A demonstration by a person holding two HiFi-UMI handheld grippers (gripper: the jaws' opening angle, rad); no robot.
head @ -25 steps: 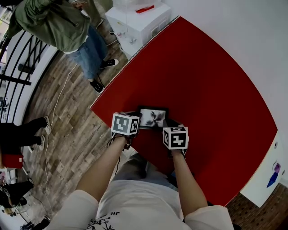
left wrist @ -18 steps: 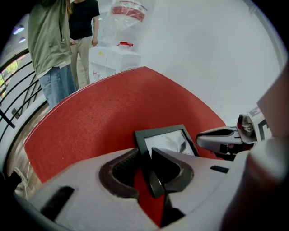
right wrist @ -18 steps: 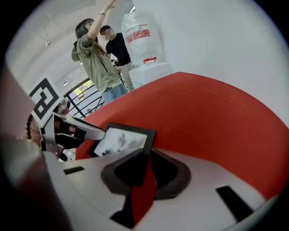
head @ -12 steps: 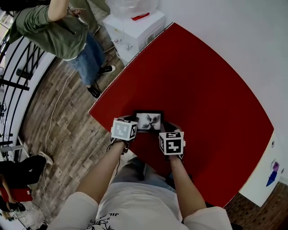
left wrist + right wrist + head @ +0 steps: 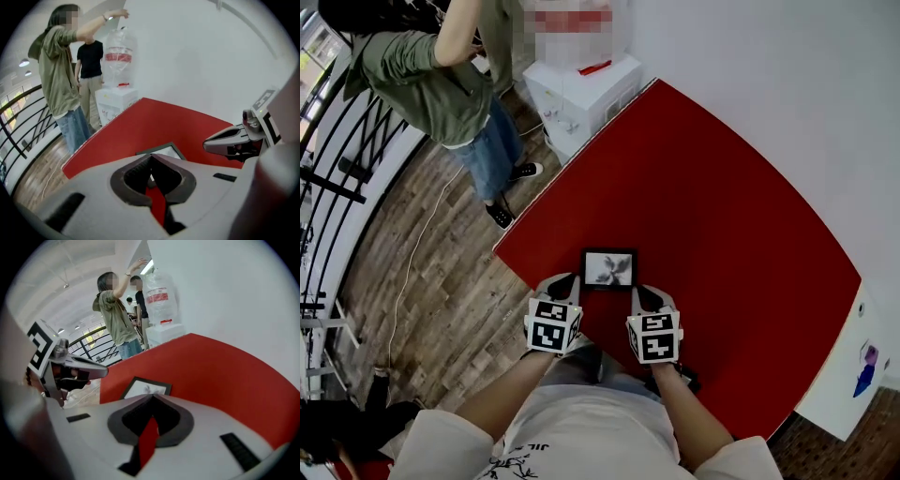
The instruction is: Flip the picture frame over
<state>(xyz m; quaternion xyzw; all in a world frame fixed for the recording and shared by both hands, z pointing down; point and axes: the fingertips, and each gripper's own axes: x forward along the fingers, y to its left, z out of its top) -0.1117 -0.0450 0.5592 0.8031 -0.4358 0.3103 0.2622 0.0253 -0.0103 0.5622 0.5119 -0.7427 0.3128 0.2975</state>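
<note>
— Item?
— One frame point(image 5: 608, 269): small, rectangular, dark border round a pale picture with a dark, flower-like motif.
— Pose?
— Flat, picture side up, long sides running across the head view.
— Location?
— On the red table point(image 5: 722, 234), close to its near edge, toward the left corner, squarely in front of the person.

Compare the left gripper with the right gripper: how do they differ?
The left gripper hangs by the picture frame's near left corner, the right gripper by its near right corner. The left gripper's marker cube shows a different pattern from the right gripper's. Both are shut, empty and clear of the frame, above the red table.
</note>
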